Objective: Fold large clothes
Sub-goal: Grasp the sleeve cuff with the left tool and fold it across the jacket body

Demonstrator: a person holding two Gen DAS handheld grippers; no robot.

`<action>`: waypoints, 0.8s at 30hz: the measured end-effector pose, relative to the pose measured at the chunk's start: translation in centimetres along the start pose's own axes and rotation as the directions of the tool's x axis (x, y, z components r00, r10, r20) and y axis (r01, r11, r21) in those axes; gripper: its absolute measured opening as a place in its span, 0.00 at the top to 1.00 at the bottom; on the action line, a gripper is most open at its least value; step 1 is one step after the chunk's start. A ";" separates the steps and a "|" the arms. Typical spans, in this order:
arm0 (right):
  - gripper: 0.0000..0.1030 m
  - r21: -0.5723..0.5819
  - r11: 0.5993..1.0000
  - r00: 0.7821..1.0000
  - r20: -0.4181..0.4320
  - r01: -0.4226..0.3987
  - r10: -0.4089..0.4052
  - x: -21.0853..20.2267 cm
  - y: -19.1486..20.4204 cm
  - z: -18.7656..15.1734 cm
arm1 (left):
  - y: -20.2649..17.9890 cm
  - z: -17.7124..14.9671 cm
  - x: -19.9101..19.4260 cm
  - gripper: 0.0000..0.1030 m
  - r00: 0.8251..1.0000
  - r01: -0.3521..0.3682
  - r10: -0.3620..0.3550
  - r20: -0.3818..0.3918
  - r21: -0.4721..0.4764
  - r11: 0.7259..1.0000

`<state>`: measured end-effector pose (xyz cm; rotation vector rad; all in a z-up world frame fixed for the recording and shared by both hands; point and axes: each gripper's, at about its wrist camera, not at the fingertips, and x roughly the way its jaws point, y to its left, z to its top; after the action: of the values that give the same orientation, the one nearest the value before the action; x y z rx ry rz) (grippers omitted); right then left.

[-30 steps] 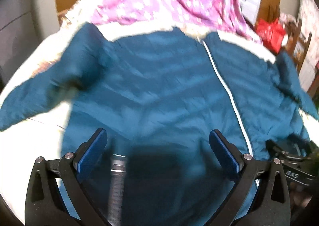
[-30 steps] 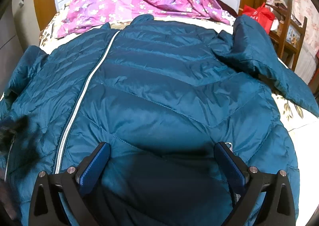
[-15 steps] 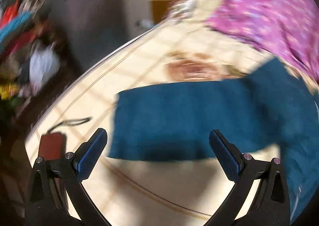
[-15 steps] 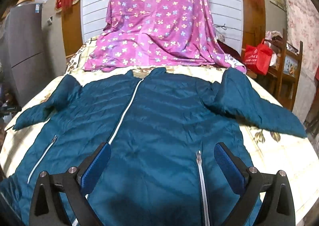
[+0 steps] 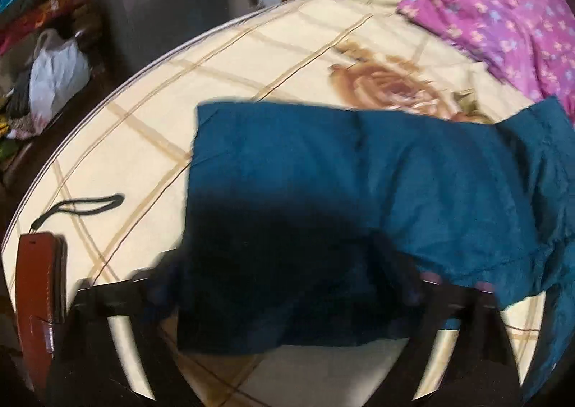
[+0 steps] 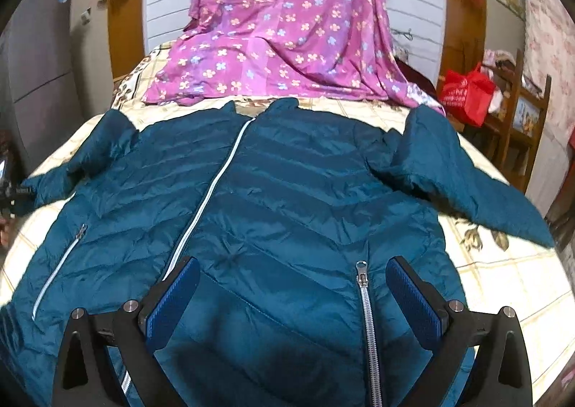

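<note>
Right gripper (image 6: 293, 293): blue pads wide apart, hovering low over the jacket's hem, clamped on nothing; a silver pocket zip (image 6: 366, 302) runs up between the pads.
Left gripper (image 5: 287, 284): at the jacket's left sleeve (image 5: 359, 177), its tips hidden under the blurred cloth; I cannot tell whether they are apart or closed on it.
Jacket (image 6: 287, 191): teal, quilted, lying flat and face up on the bed, front zipped, collar at the far end, both sleeves spread out sideways.
Left sleeve: stretched across the bedsheet away from the jacket body, cuff end squared off, near part in shadow over the left gripper.
Bed (image 5: 251, 58): cream sheet with tan checks and a brown rose print, showing on every side of the jacket.
Brown case (image 5: 39, 284): on the bed edge, left of the sleeve cuff, a black strap (image 5: 82, 205) looped just beyond it.
Pink sheet (image 6: 287, 22): flowered, draped just past the jacket's collar.
Red bag (image 6: 467, 94): beyond the jacket's right sleeve, off the bed.
</note>
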<state>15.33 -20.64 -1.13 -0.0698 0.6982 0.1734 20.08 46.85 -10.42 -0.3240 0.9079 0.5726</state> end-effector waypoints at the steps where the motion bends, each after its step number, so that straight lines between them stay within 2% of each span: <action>1: 0.00 0.022 1.000 1.000 -0.003 -0.006 0.006 0.2 -0.3 0.1 | -0.2 0.1 -0.1 0.62 1.000 0.010 -0.010 0.008 0.010 1.000; 2: 0.00 0.038 0.999 1.000 -0.006 -0.012 0.013 0.2 -0.5 0.1 | -0.5 0.1 -0.2 0.79 1.000 0.027 -0.028 0.010 0.019 0.999; 4: 0.00 0.086 0.996 0.999 -0.018 -0.025 0.027 0.5 -1.3 0.1 | -1.4 0.3 -1.1 0.86 1.000 -0.001 -0.001 0.031 0.040 0.999; 6: 0.00 0.118 0.993 0.999 -0.022 -0.022 0.025 0.5 -2.0 0.1 | -1.3 0.7 -3.0 0.86 0.994 -0.039 0.037 0.099 0.015 0.999; 8: 0.00 0.140 0.990 1.000 -0.017 -0.012 0.014 0.2 -2.7 0.0 | 0.0 1.5 -4.9 0.87 0.986 -0.073 0.083 0.145 -0.069 0.995; 11: 0.00 0.151 0.988 1.000 -0.017 0.020 -0.017 -0.3 -3.8 -0.2 | 2.5 3.0 -7.5 0.87 0.968 -0.156 0.187 0.167 -0.179 0.971; 13: 0.00 0.158 0.987 0.999 -0.025 0.033 -0.029 -0.5 -4.5 -0.4 | 3.0 3.7 -9.3 0.87 0.965 -0.154 0.189 0.181 -0.193 0.969; 15: 0.00 0.166 0.985 0.999 -0.034 0.039 -0.034 -0.7 -5.3 -0.6 | 1.9 4.3 -11.2 0.87 0.960 -0.161 0.192 0.205 -0.158 0.974; 17: 0.00 0.171 0.984 0.998 -0.045 0.045 -0.038 -0.7 -5.8 -0.8 | 0.4 4.7 -12.5 0.87 0.963 -0.125 0.153 0.224 -0.133 0.983; 20: 0.00 0.158 0.985 0.996 -0.077 0.065 -0.053 -0.5 -6.1 -1.3 | -4.4 4.9 -14.8 0.87 0.966 0.002 0.012 0.256 -0.055 0.998; 22: 0.00 0.138 0.986 0.991 -0.108 0.090 -0.075 -0.3 -6.2 -1.7 | -8.5 4.5 -16.4 0.87 0.960 0.065 -0.069 0.272 0.022 0.998; 24: 0.00 0.127 0.987 0.988 -0.132 0.100 -0.083 -0.1 -6.4 -2.1 | -13.1 4.0 -17.8 0.87 0.950 0.131 -0.156 0.272 0.108 0.986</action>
<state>15.10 -27.19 -2.69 0.0147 0.8301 0.0335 21.84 32.44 6.65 -0.2195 0.6279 0.4291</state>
